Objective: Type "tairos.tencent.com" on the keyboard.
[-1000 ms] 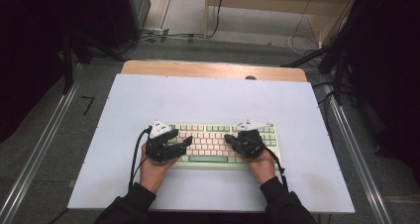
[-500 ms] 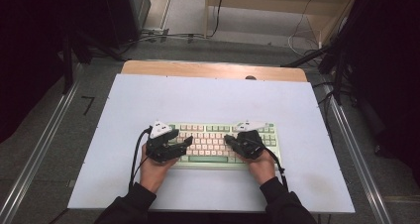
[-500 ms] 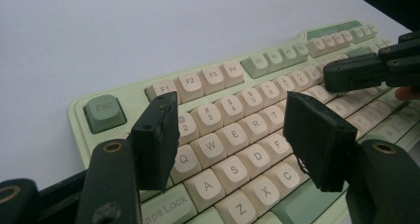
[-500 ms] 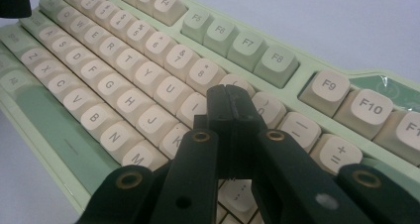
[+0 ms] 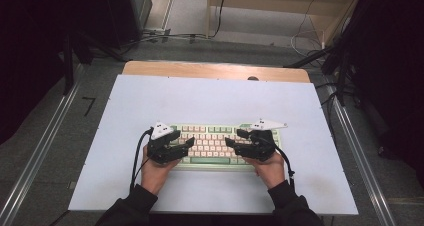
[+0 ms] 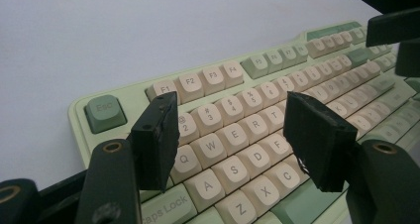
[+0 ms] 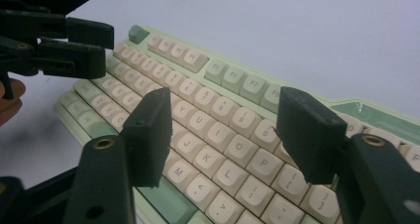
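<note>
Across the white surface (image 5: 210, 101), a green and cream keyboard (image 5: 215, 143) lies near the person's edge, square to the front, and both hands hover over it. Comparing the high view with the one from a second ago, the keyboard has not shifted and the left gripper (image 5: 186, 145) sits where it was. What has changed is on the right: the right gripper (image 5: 235, 138) has just been opening its fingers (image 7: 148, 135) from fully together, and they now stand apart with nothing between them, only the keys around J, K and L showing through the gap. That reads as a key press on that side just finished, with the tool freed for the next key. The left fingers (image 6: 158, 135) are likewise apart and empty, poised above the Q, W, A and S keys. Both grippers point inward toward the keyboard's middle, tilted down, forearms coming in from the near edge.
</note>
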`<action>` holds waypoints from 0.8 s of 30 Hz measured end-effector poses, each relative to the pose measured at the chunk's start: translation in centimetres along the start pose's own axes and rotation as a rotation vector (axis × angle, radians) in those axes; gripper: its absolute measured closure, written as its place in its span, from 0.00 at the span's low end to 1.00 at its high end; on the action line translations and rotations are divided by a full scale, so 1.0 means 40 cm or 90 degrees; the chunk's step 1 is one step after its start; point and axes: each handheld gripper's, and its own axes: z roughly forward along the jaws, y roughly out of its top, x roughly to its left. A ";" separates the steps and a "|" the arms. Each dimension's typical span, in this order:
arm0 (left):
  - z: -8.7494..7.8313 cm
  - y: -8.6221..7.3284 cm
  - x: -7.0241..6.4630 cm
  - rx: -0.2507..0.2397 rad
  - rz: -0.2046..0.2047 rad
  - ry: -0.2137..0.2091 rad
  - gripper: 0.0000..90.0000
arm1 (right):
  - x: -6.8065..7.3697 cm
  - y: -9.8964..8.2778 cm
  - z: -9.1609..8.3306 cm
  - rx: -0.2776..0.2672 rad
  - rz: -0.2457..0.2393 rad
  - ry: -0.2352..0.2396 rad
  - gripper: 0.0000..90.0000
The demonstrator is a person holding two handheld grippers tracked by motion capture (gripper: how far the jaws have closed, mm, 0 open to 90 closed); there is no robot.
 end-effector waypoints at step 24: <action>-0.001 0.000 0.000 -0.004 -0.003 -0.004 0.43 | 0.029 -0.014 -0.025 0.002 -0.031 -0.005 0.62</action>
